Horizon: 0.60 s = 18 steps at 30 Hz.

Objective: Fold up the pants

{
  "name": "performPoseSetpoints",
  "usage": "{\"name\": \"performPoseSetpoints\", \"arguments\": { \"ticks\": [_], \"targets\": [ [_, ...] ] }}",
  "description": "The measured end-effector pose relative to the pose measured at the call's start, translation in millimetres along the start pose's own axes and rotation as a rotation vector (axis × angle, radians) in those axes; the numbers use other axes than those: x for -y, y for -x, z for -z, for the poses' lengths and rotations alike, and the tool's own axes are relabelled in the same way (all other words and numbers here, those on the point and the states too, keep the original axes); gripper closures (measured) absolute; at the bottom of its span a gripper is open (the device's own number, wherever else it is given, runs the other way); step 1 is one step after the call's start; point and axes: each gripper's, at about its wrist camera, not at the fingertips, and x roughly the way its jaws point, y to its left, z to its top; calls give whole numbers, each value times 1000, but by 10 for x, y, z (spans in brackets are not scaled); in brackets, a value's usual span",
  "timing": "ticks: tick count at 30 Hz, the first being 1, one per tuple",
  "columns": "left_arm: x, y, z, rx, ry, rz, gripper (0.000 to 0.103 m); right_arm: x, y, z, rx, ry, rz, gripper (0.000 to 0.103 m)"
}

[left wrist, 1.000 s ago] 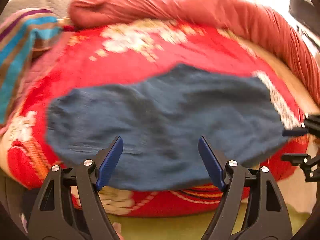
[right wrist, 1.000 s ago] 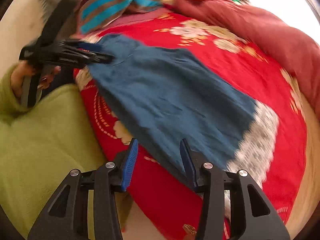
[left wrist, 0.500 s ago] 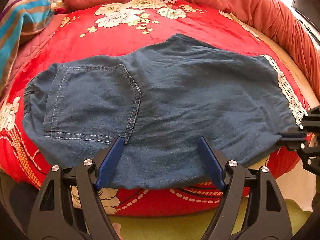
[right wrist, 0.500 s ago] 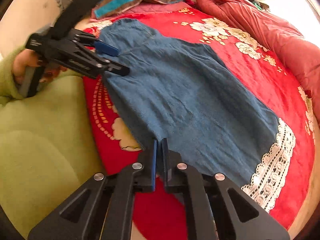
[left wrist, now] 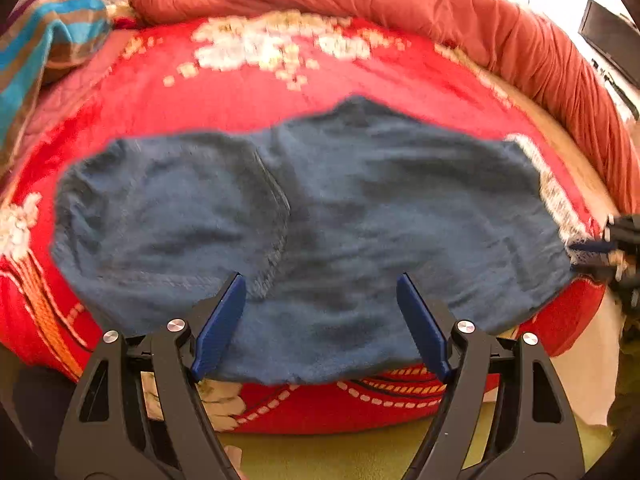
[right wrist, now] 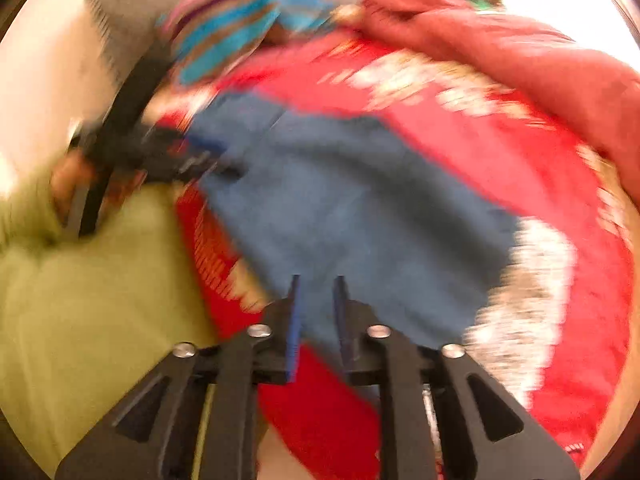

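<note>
Blue denim pants [left wrist: 320, 220] with a white lace hem [left wrist: 554, 196] lie flat across a red flowered blanket [left wrist: 280, 92]. My left gripper [left wrist: 320, 292] is open, its blue pads over the pants' near edge, holding nothing. In the right wrist view, which is blurred, my right gripper [right wrist: 317, 292] is nearly closed on the near edge of the pants [right wrist: 340, 208] by the lace hem [right wrist: 528, 280]. It also shows at the right edge of the left wrist view [left wrist: 600, 252], pinching the hem corner.
A rolled orange-red quilt [left wrist: 400, 4] lies along the far side. A striped pillow [left wrist: 44, 48] sits at the far left. A lime green cover [right wrist: 92, 300] lies at the near side. The left gripper and hand [right wrist: 132, 152] show in the right wrist view.
My right gripper, open a second ago, closed on the pants' edge near the hem and is moving, blurring its view. The left gripper stayed open and drew back a little.
</note>
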Motion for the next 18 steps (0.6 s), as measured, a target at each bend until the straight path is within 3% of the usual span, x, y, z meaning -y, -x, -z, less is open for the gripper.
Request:
{"name": "performPoseSetpoints", "arguments": {
  "ticks": [3,8,14,18],
  "targets": [
    [-5,114,-173,41,-11,-12,33,451,195,-94,79,-171,96,75],
    [18,61,-519,41,-25,-22,33,1244,229,-83,95,-466,221,73],
    [93,-261,-939,-7,-46,0,33,1747,32,-28,84,-615,174,73],
    [160,-542,-1175,-41,-72,16,33,1907,-156,-87,67,-648,131,73]
  ]
}}
